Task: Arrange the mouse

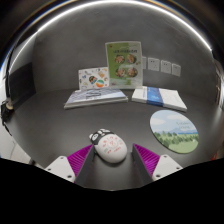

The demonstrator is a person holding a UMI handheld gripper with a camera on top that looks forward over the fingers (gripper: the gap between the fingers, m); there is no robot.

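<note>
A white mouse (107,147) with black and pink markings lies on the dark grey table (60,125), just ahead of and between my fingertips. A gap shows on each side of it. My gripper (113,157) is open; its purple pads (81,157) stand either side of the mouse's rear end. A round mouse mat (174,131) with a green landscape picture lies on the table to the right, beyond the right finger.
A flat book (95,97) lies at the back left, with a small picture card (95,78) propped behind it. A booklet (159,97) lies at the back right. A taller green card (125,58) stands against the wall.
</note>
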